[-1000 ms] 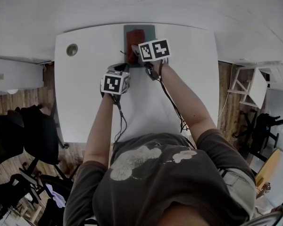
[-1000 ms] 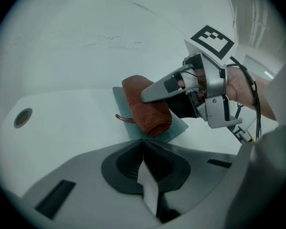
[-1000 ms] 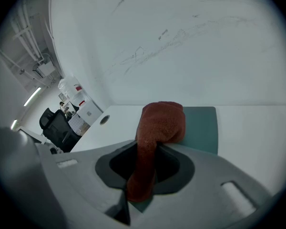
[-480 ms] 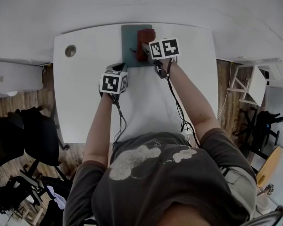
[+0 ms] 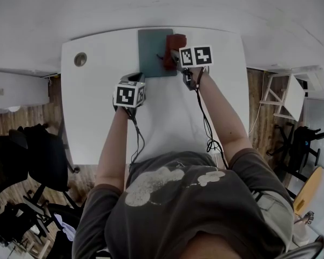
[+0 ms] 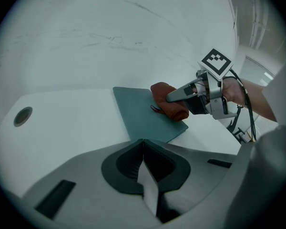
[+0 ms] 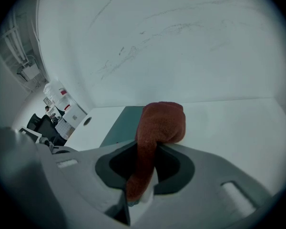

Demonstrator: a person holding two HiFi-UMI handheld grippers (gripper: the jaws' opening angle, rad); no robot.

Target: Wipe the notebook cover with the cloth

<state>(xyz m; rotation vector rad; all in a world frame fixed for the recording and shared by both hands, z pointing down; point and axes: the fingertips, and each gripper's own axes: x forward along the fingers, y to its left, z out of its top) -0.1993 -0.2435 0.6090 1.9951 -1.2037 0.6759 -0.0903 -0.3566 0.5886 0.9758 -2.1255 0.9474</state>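
Wipe looks mid-way, as a guess: cloth (image 5: 176, 43) is down on the notebook (image 5: 153, 52) at its right edge, the wad partly over that edge. No dirt or streaks show on the cover, so what is cleaned and what is left can't be read. The left part of the cover lies bare, probably left to pass over.

Right gripper (image 5: 171, 59) has its jaws clamped on the cloth (a strip runs down between them, the wad bulges out front). Left gripper (image 5: 133, 80) has jaws together on nothing; it hangs over bare table (image 5: 97, 117), near the notebook's near edge, not touching it.

Notebook lies flat and closed at the table's far edge, middle.

Count: 1 notebook, 1 cloth, 2 grippers, 1 table, 1 round hole (image 5: 80, 59) in the far-left corner of the top
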